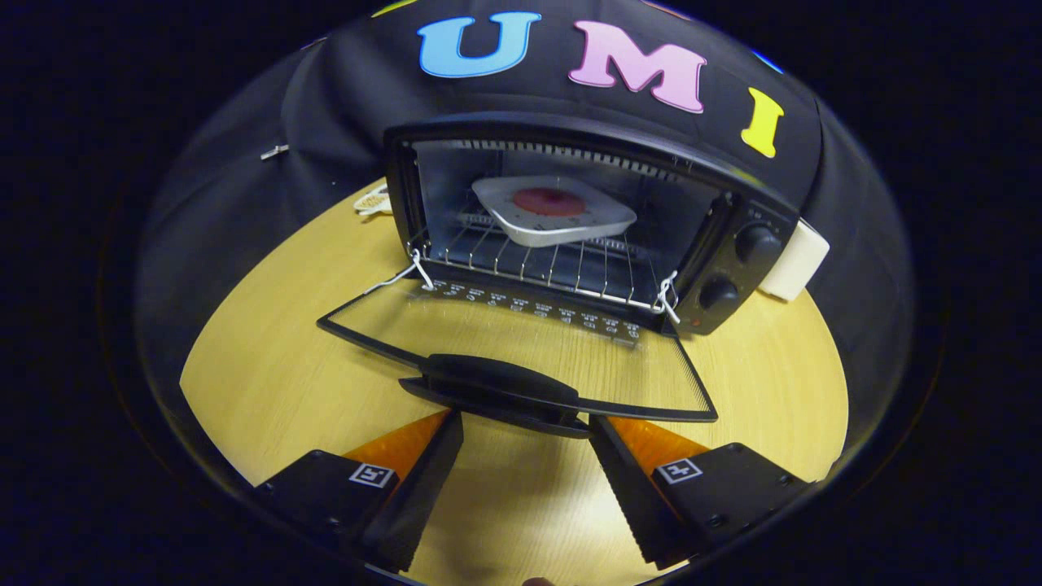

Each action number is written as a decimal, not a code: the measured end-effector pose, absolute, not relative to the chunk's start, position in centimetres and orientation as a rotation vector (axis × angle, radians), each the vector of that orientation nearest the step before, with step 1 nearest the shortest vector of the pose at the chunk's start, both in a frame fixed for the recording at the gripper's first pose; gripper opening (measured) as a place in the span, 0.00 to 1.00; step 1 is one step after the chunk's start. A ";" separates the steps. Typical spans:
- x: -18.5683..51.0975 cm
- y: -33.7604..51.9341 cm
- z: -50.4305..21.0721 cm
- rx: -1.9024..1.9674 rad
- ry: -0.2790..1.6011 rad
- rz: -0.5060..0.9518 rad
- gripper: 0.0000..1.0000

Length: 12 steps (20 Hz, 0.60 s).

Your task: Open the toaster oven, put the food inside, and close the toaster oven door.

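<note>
1. Tongs (525, 456): I have them spread wide, holding nothing. The two fingers point forward and slightly downward over the table (269, 366), their tips just short of the door handle (501, 387), one to each side of its middle. Neither finger touches the handle as far as I can tell.

2. Door (521, 358): it is dropped fully open and lies roughly level above the table, glass panel facing up, handle at the near edge. Wire hinge links (667, 297) connect it to the toaster oven (570, 228) at both front corners.

3. Food (549, 202): a round reddish piece sits on a white square dish (553, 213), and the dish rests on the wire rack (537, 264) inside the cavity, toward the back.

4. Control knobs (757, 242): two, on the panel to the right of the cavity. A white block (794, 264) stands just beside the oven on that side.

Step in hand: I judge opening and loading to be complete; closing the door remains.

Next move: I would take the tips under or around the handle and swing the door upward and forward in an arc about its lower hinge until it meets the front frame. The lift must follow the hinge arc; a straight push risks sliding the whole oven backward on the table.
</note>
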<state>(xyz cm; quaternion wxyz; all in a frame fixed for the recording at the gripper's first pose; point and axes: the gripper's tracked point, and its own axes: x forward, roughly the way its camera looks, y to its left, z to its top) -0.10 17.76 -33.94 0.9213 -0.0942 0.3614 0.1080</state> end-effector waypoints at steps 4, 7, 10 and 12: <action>0.8 17.8 -29.8 -0.204 0.630 0.263 1.00; 2.2 17.6 -26.9 -0.201 0.546 0.260 1.00; 3.1 17.4 -23.6 -0.177 0.470 0.257 0.99; 3.5 17.3 -22.2 -0.161 0.421 0.256 0.99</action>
